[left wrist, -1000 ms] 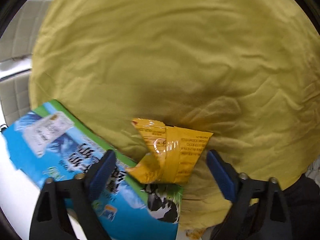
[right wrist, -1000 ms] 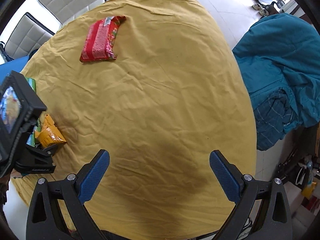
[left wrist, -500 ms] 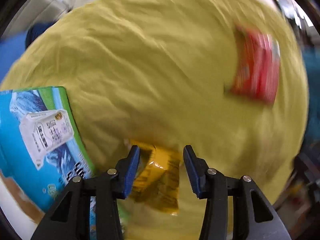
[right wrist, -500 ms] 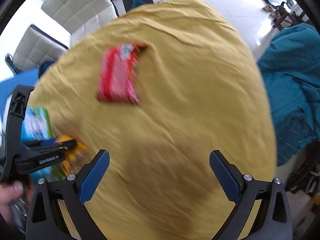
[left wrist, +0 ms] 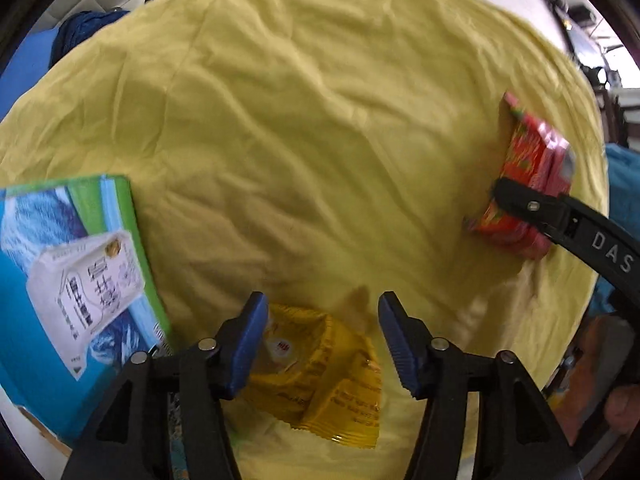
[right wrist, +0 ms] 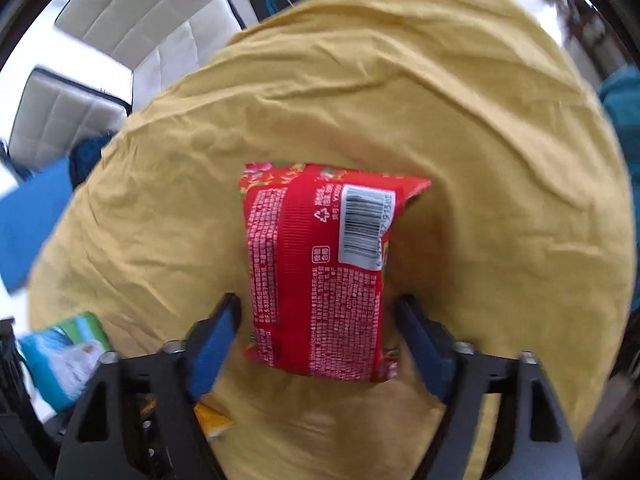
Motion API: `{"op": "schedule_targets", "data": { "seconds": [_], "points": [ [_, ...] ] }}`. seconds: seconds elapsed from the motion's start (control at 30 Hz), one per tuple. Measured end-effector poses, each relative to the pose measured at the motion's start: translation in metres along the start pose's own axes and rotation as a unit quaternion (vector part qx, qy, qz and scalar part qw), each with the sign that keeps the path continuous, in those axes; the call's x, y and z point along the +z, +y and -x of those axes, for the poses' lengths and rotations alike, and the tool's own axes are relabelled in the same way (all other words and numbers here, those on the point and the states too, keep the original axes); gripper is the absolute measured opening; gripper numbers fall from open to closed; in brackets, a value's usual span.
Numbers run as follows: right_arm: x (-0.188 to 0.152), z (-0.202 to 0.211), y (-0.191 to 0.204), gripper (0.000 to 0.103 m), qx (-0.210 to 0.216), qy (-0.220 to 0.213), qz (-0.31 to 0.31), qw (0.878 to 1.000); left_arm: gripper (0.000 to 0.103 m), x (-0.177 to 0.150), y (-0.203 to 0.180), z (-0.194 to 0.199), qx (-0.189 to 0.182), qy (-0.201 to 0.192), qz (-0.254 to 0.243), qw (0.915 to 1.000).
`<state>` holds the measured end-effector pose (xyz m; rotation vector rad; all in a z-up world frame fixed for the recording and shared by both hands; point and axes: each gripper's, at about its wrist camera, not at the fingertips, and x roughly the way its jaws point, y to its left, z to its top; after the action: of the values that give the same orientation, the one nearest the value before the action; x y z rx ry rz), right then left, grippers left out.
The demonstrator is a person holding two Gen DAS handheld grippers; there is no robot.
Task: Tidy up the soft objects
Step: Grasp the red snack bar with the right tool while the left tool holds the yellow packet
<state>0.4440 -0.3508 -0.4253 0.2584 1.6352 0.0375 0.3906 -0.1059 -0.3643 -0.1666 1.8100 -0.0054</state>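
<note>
Right wrist view: my right tool (right wrist: pixel 318 330) straddles the red packet (right wrist: pixel 320 268) on the yellow-clothed table (right wrist: pixel 500 128), jaws apart, so I'd close slowly mid-body (left tool (left wrist: pixel 322 338) gapes over the yellow packet (left wrist: pixel 320 372)).

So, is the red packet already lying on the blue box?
No, the red packet lies on the yellow cloth, between the open right gripper fingers.
</note>
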Motion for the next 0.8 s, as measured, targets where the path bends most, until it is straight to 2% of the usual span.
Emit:
{"op": "schedule_targets", "data": {
  "seconds": [0.03, 0.13, 0.2, 0.27, 0.37, 0.4, 0.53, 0.73, 0.8],
  "points": [
    [-0.003, 0.001, 0.002, 0.054, -0.011, 0.0, 0.013, 1.0, 0.056, -0.004, 0.0, -0.002, 0.006, 0.006, -0.008, 0.9999],
    [-0.016, 0.004, -0.004, 0.054, -0.012, 0.016, 0.035, 0.999, 0.056, -0.013, -0.008, -0.009, 0.024, 0.024, -0.037, 0.9987],
    [-0.028, 0.005, -0.012, 0.054, -0.019, 0.026, 0.046, 0.998, 0.063, -0.02, -0.013, -0.017, 0.033, 0.048, -0.06, 0.9965],
    [-0.043, 0.007, -0.021, 0.054, -0.02, 0.034, 0.051, 0.998, 0.063, -0.026, -0.015, -0.024, 0.04, 0.064, -0.078, 0.9941],
    [-0.06, 0.012, -0.03, 0.053, -0.024, 0.036, 0.056, 0.997, 0.064, -0.038, -0.012, -0.034, 0.056, 0.085, -0.109, 0.9889],
    [-0.066, 0.014, -0.032, 0.053, -0.025, 0.035, 0.06, 0.997, 0.068, -0.044, -0.018, -0.038, 0.059, 0.091, -0.117, 0.9871],
    [-0.087, 0.02, -0.038, 0.053, -0.019, 0.035, 0.064, 0.997, 0.071, -0.056, -0.027, -0.048, 0.08, 0.128, -0.16, 0.9755],
    [-0.11, 0.025, -0.041, 0.053, -0.007, 0.031, 0.058, 0.998, 0.071, -0.072, -0.034, -0.044, 0.11, 0.122, -0.186, 0.9688],
    [-0.12, 0.025, -0.047, 0.053, -0.006, 0.031, 0.055, 0.998, 0.071, -0.073, -0.04, -0.048, 0.115, 0.115, -0.182, 0.9697]
  ]
}}
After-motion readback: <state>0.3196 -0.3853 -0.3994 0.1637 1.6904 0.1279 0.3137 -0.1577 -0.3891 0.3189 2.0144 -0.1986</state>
